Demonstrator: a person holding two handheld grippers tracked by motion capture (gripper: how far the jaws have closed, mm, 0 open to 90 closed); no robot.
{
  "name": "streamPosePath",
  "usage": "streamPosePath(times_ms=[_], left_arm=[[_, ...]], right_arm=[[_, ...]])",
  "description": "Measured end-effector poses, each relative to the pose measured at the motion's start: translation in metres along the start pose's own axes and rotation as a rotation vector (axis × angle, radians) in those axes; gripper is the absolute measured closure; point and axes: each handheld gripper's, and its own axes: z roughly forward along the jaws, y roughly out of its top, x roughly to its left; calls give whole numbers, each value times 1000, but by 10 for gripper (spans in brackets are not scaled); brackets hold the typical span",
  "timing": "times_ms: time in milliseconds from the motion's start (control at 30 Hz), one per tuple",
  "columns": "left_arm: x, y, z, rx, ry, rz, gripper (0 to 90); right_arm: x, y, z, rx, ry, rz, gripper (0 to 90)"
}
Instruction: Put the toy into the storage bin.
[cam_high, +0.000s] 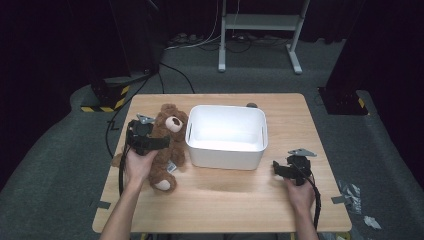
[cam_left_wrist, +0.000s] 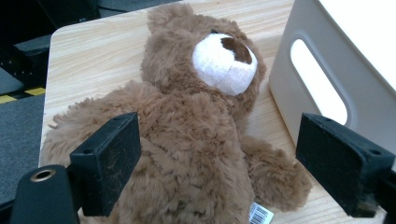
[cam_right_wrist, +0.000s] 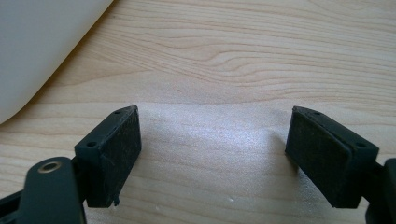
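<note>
A brown teddy bear (cam_high: 167, 145) lies on its back on the wooden table (cam_high: 220, 200), just left of a white plastic bin (cam_high: 226, 136). My left gripper (cam_high: 161, 142) hovers over the bear's belly (cam_left_wrist: 201, 154), open, with one jaw on each side of the body and the bear's white muzzle (cam_left_wrist: 224, 63) beyond. Close over bare wood near the bin's rounded corner (cam_right_wrist: 42, 51), my right gripper (cam_high: 276, 169) stands open at the bin's right front with nothing between its jaws (cam_right_wrist: 212, 158).
The bin has slot handles (cam_left_wrist: 317, 81) in its short sides and looks empty. Beyond the table stand a white metal frame (cam_high: 260, 30), cables and dark stands on grey carpet. Crumpled scraps (cam_high: 352, 195) lie on the floor at right.
</note>
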Motion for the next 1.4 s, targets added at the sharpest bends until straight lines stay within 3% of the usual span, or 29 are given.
streamPosePath(times_ms=[667, 867, 1133, 1400], left_arm=[[4, 18, 15, 13, -1, 2, 139], [12, 23, 17, -2, 20, -28, 139], [21, 33, 26, 31, 40, -25, 140], [18, 39, 41, 53, 29, -3, 141]], right_arm=[[0, 0, 0, 0, 0, 0, 176], [0, 0, 0, 0, -1, 0, 176], [0, 0, 0, -1, -1, 3, 176], [0, 0, 0, 3, 0, -7, 176]])
